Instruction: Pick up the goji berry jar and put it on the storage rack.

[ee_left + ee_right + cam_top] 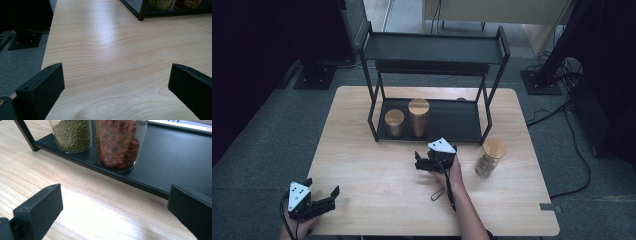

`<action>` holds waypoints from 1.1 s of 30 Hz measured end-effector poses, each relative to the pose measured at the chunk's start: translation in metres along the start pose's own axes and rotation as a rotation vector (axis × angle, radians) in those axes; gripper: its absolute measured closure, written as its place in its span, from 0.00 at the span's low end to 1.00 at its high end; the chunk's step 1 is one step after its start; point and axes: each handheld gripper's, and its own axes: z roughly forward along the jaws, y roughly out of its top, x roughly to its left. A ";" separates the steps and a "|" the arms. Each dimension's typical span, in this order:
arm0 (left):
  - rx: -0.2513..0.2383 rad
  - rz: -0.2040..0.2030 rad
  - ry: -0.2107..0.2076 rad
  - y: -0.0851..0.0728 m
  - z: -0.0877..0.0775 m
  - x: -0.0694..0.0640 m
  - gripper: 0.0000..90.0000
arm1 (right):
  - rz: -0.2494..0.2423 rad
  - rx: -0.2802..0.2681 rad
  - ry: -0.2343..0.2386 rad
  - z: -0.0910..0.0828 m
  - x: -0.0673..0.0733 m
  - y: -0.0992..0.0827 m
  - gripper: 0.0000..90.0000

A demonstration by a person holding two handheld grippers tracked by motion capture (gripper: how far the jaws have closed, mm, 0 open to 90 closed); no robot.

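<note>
A black two-tier rack stands at the back of the wooden table. On its bottom shelf sit a short jar of green beans and a taller jar of red beans, both with wooden lids. A third wooden-lidded jar stands on the table right of the rack. My right gripper hovers open just in front of the shelf, facing the two jars, nothing between its jaws. Near the table's front left corner, my left gripper is open over bare wood.
The rack's top shelf overhangs the jars. The rack's front left post shows far ahead in the left gripper view. Stand bases and cables lie on the grey floor around the table.
</note>
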 end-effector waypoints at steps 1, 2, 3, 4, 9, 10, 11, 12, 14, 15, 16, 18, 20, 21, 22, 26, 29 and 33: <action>0.000 0.000 0.000 0.000 0.000 0.000 0.01 | 0.000 -0.001 -0.001 -0.001 0.001 -0.001 0.00; 0.000 0.000 0.000 0.000 0.000 0.000 0.01 | -0.002 -0.003 -0.001 -0.002 0.001 -0.001 0.00; 0.000 0.000 0.000 0.000 0.000 0.000 0.01 | -0.007 -0.005 -0.001 -0.003 0.002 -0.002 0.00; 0.000 0.000 0.000 0.000 0.000 0.000 0.01 | -0.007 -0.006 -0.001 -0.004 0.002 -0.003 0.00; 0.000 0.002 0.002 0.000 0.000 0.000 0.01 | -0.011 -0.015 -0.001 -0.011 0.005 -0.007 0.00; 0.001 0.002 0.002 0.000 0.000 0.000 0.01 | -0.011 -0.016 -0.002 -0.013 0.005 -0.008 0.00; 0.001 0.002 0.002 0.000 0.000 0.000 0.01 | -0.009 -0.017 -0.001 -0.014 0.006 -0.009 0.00; 0.000 0.002 0.002 0.000 0.000 0.000 0.01 | -0.012 -0.021 -0.003 -0.015 0.006 -0.009 0.00; 0.000 0.002 0.002 0.000 0.000 0.000 0.01 | -0.012 -0.022 -0.001 -0.017 0.007 -0.011 0.00; 0.000 0.003 0.002 0.000 0.000 -0.001 0.01 | -0.016 -0.023 0.002 -0.018 0.007 -0.012 0.00; 0.001 0.003 0.003 0.000 0.000 -0.001 0.01 | -0.017 -0.023 0.001 -0.020 0.008 -0.012 0.00; 0.000 0.003 0.002 0.000 0.000 -0.001 0.01 | -0.023 -0.026 0.002 -0.022 0.009 -0.014 0.00; 0.000 0.003 0.002 0.000 0.000 -0.001 0.01 | -0.026 -0.029 0.003 -0.025 0.010 -0.016 0.00; 0.000 0.003 0.002 0.000 0.000 -0.001 0.01 | -0.027 -0.031 0.003 -0.026 0.010 -0.017 0.00; 0.001 0.003 0.002 0.000 0.000 -0.001 0.01 | -0.029 -0.032 0.005 -0.027 0.011 -0.017 0.00; 0.001 0.003 0.003 0.000 0.000 -0.001 0.01 | -0.026 -0.039 0.002 -0.032 0.012 -0.020 0.00; 0.001 0.003 0.004 0.000 0.000 -0.001 0.01 | -0.026 -0.047 0.001 -0.036 0.012 -0.022 0.00; 0.001 0.003 0.004 0.000 0.000 -0.001 0.01 | -0.030 -0.053 0.002 -0.041 0.013 -0.025 0.00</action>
